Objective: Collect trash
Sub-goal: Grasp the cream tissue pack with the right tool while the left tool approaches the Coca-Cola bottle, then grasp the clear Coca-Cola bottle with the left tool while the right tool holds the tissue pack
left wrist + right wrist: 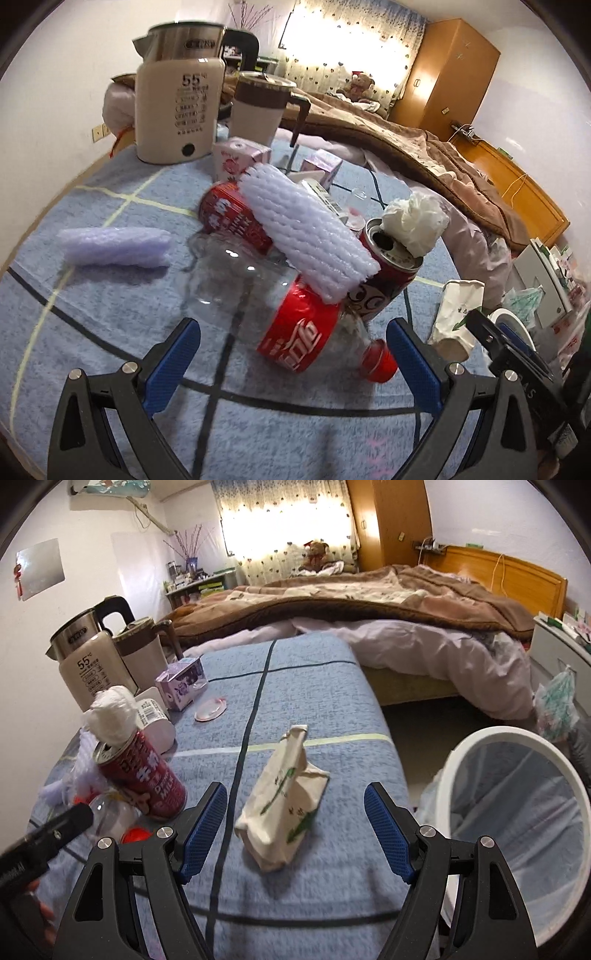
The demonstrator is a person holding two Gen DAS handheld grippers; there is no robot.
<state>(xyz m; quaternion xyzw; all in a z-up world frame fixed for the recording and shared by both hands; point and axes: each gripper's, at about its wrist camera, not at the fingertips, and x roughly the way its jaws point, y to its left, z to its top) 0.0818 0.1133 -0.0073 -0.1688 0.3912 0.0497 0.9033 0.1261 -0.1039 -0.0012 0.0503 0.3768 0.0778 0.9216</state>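
Observation:
Trash lies on a blue cloth-covered table (110, 332). In the left wrist view my left gripper (295, 365) is open just short of a clear cola bottle (291, 332) with a red label and red cap, lying on its side. A white foam net (306, 236) rests across it and a red milk can (388, 266) stuffed with a tissue wad (413, 221). In the right wrist view my right gripper (295, 830) is open around a crumpled paper bag (284, 808), not touching it. The white bin (517, 834) with a liner stands at the right.
A kettle (177, 99) and a thermal jug (258, 107) stand at the table's far left. Small pink cartons (236, 158), a second red can (232, 218), a purple foam net (114, 247) and a plastic lid (210, 710) lie around. A bed (369, 602) is beyond.

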